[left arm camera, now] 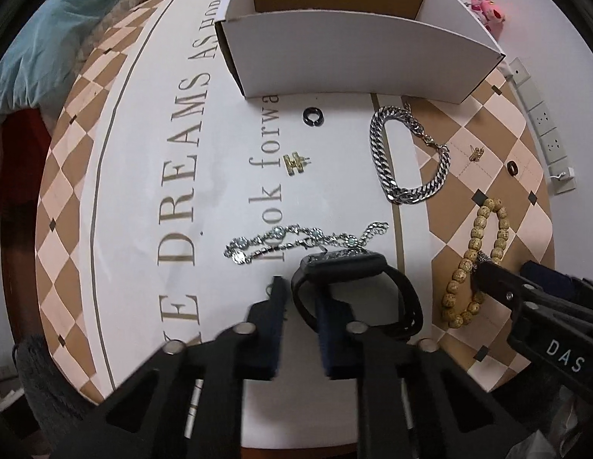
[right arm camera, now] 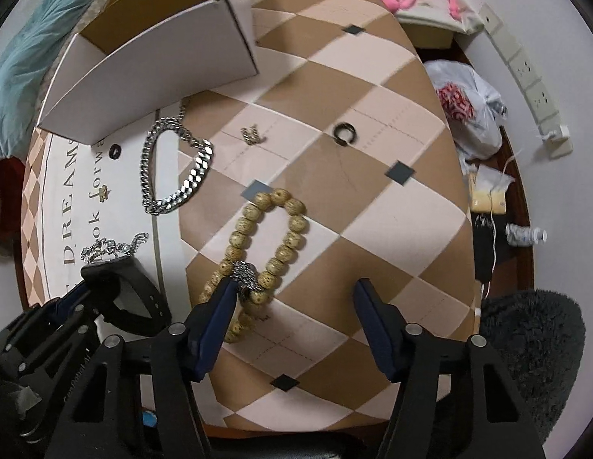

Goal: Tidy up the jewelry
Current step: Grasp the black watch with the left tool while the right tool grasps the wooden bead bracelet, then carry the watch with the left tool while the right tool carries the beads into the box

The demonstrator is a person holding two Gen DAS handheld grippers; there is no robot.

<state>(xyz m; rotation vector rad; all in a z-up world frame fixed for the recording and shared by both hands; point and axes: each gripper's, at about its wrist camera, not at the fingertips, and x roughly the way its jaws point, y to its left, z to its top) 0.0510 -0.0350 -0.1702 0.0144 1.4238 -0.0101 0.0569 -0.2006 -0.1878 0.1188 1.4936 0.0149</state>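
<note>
Left gripper [left arm camera: 300,298] jaws are pinching the black watch [left arm camera: 344,264] strap near the worktop [left arm camera: 143,153] front edge; right gripper [right arm camera: 296,287] jaws are standing half-wide, one finger touching the bead bracelet [right arm camera: 258,237].

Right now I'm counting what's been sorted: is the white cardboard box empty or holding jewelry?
Empty as far as visible: the white cardboard box shows bare brown floor; its near corners are hidden.
</note>
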